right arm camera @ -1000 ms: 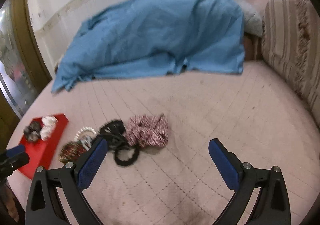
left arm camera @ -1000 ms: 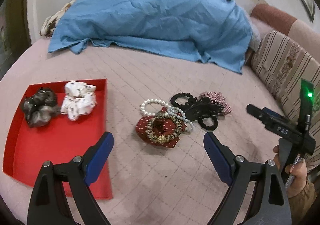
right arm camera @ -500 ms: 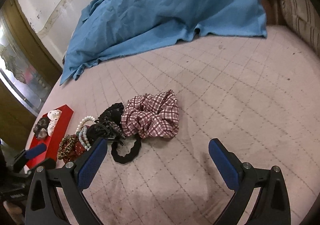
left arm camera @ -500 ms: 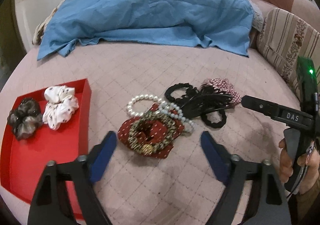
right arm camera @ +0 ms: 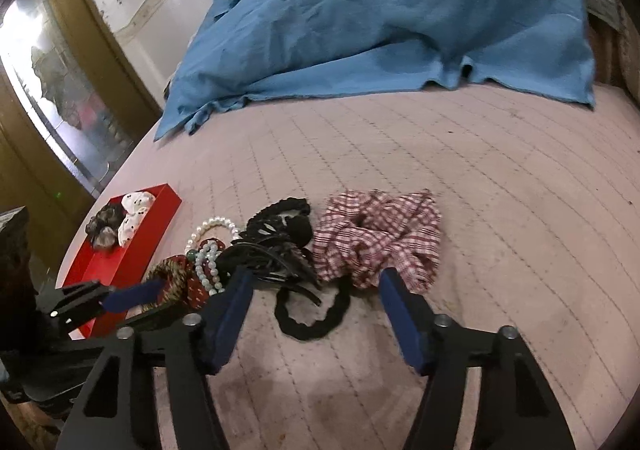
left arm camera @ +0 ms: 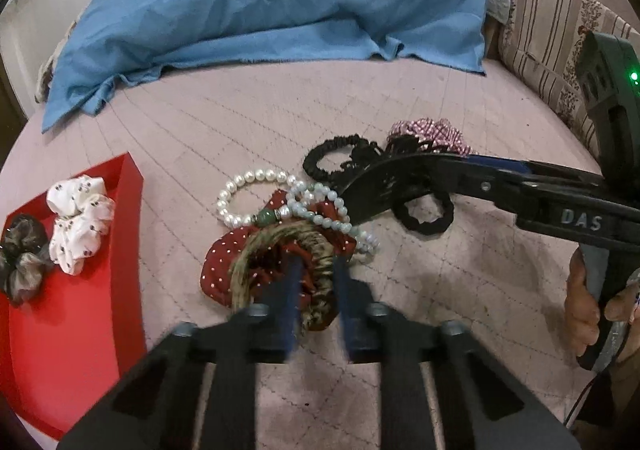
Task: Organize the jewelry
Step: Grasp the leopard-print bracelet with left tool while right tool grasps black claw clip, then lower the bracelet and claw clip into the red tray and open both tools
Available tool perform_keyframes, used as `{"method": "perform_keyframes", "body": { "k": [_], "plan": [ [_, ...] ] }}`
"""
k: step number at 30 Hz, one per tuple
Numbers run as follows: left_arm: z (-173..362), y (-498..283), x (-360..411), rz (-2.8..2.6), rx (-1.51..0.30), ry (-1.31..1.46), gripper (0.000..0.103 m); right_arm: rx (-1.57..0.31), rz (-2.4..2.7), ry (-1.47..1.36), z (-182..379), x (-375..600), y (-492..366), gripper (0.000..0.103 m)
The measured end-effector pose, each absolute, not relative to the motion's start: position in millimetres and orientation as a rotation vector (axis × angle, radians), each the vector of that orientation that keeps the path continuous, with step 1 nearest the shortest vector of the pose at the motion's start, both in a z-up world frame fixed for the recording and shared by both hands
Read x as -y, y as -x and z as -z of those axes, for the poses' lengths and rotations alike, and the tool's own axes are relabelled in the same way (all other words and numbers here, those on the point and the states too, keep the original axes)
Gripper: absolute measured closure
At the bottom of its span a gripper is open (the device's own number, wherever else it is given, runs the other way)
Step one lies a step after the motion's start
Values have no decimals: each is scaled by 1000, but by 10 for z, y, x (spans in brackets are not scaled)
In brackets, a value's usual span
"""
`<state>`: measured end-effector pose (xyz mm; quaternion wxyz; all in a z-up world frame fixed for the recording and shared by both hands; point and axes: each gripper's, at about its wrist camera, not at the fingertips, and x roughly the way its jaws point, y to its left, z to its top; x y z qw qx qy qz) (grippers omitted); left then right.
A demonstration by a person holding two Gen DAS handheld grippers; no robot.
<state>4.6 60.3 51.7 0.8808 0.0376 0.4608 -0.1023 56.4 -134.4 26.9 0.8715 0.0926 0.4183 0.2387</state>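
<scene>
Both blue-padded fingers of our left gripper had just been closing, and we saw them pinching the near rim of the gold-brown scrunchie, which lay on top of the red dotted scrunchie on the pink quilted bed. Over on the other side, our right gripper had just been narrowing too, yet its jaws stood apart with nothing pressed between them; below them on the quilt lay a black hair tie, with the red checked scrunchie just beyond the right finger. We could see the right hand wrapped round the handle at the edge of the left view. Pearl bracelet and pale green bead bracelet overlapped the red scrunchie, touching the black hair claw heap beside them. Well to the left sat the red tray, holding a white spotted scrunchie and a dark mottled scrunchie side by side. Behind it all, a blue sheet lay heaped across the far end of the bed.
</scene>
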Motion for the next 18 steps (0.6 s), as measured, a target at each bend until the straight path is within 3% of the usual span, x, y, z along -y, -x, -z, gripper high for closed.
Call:
{"method": "perform_keyframes", "body": {
  "k": [2,4,10,18],
  "plan": [
    [-514,-36,-613,210,-955,-70,94,-880,-505,-176,-239,1275,-599,52],
    [-538,-21,-640,208,-951,-54,94,-893,-514,-159,-199,1210,-631,85],
    [-647,75,-742,204,-933,10,95,-882,-558,-204,-292,1205,-587,93],
    [-901,325,-866,219,-880,63,97,-813,-580,-259,-582,1305,-377,94]
  ]
}}
